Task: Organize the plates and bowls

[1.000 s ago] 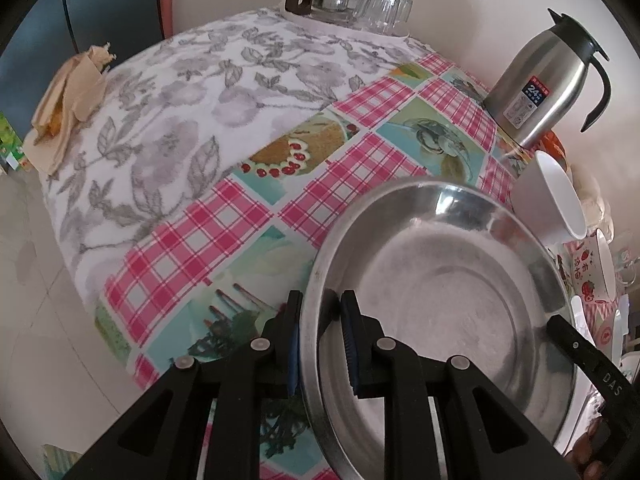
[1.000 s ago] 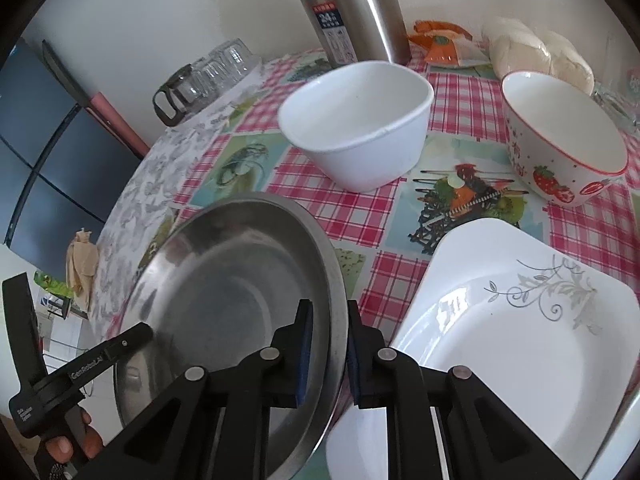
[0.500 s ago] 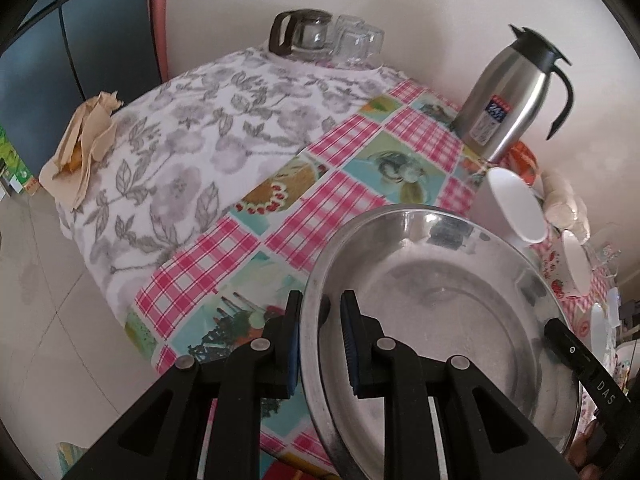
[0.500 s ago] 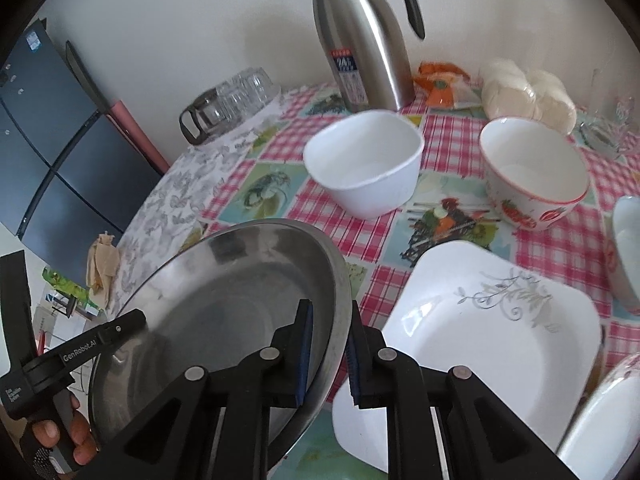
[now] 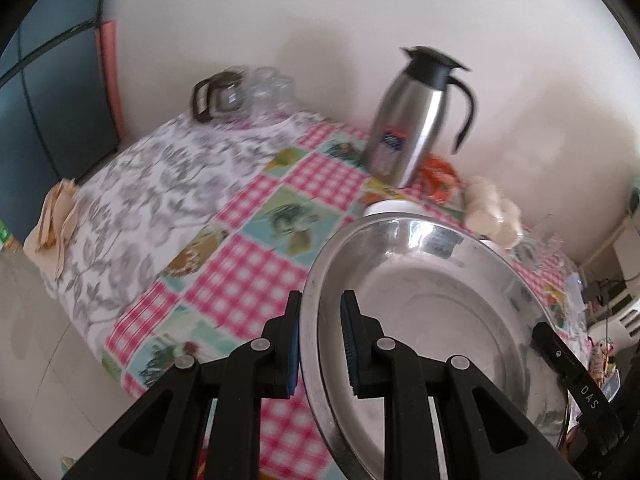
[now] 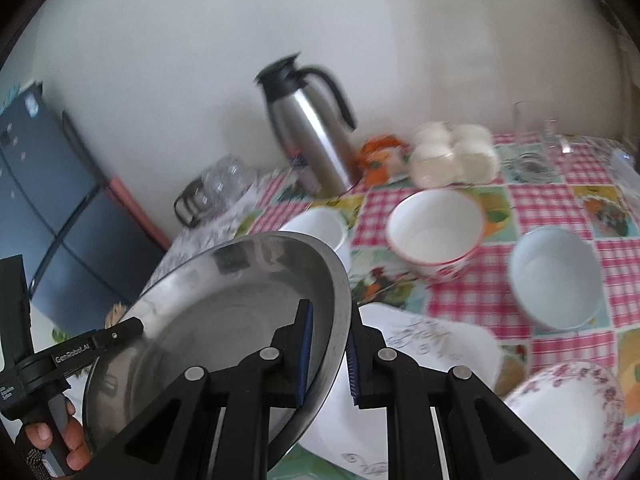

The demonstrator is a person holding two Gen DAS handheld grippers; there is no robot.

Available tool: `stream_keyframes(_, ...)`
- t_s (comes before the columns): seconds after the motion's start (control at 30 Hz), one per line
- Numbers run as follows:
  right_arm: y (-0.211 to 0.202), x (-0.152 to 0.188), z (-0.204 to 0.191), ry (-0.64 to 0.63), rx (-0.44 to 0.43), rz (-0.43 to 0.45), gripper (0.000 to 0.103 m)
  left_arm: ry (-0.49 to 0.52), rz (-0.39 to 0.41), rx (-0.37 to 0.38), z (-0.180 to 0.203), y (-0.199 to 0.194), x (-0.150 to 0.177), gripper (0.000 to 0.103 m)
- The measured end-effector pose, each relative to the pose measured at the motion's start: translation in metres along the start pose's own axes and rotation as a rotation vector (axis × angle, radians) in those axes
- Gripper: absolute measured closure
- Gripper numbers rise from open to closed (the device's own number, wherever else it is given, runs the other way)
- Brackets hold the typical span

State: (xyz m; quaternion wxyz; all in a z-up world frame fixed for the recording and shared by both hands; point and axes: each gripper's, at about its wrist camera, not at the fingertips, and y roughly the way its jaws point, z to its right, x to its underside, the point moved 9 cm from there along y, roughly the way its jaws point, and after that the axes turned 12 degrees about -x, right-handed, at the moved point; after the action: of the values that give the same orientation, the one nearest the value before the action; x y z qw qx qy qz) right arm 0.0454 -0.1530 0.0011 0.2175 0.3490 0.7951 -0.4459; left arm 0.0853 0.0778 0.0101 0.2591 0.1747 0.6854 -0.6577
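The steel plate (image 6: 224, 312) has risen off the table, both grippers (image 5: 320, 340) (image 6: 329, 350) clamped on opposite rims; uneven lifting could slip it onto the white plate (image 6: 432, 344).

Opposed close wrist views, shared steel plate (image 5: 440, 320)

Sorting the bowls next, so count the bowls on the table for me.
4: a plain white bowl partly behind the lifted steel plate, a red-patterned bowl beside it, a pale blue bowl further right, a floral-rimmed bowl nearest. More may be hidden.
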Motion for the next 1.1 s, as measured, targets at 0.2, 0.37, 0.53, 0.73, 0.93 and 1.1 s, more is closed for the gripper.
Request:
stream_keyframes(0.2,-0.043,-0.022,0.033,0.056,0.036,0.100,0.086,0.061,0.017,0.046,0.052,-0.016,-0.005,0.084)
stream_keyframes(0.37,-0.071,-0.027,0.060,0.100,0.069,0.155,0.085,0.099,0.008,0.065,0.091,-0.019,0.003,0.084)
stream_keyframes(0.53,-0.085,-0.025,0.090,0.153,0.096,0.168,0.085,0.117,-0.022,0.093,0.123,-0.015,0.015,0.084)
stream_keyframes(0.73,-0.092,-0.014,0.115,0.190,0.120,0.149,0.085,0.143,-0.057,0.113,0.142,-0.002,0.033,0.084)
stream_keyframes(0.93,-0.078,-0.004,0.123,0.195,0.139,0.096,0.085,0.128,-0.100,0.114,0.138,0.014,0.042,0.084)
stream_keyframes(1.1,-0.066,0.005,0.122,0.173,0.163,0.045,0.085,0.121,-0.127,0.104,0.131,0.023,0.048,0.084)
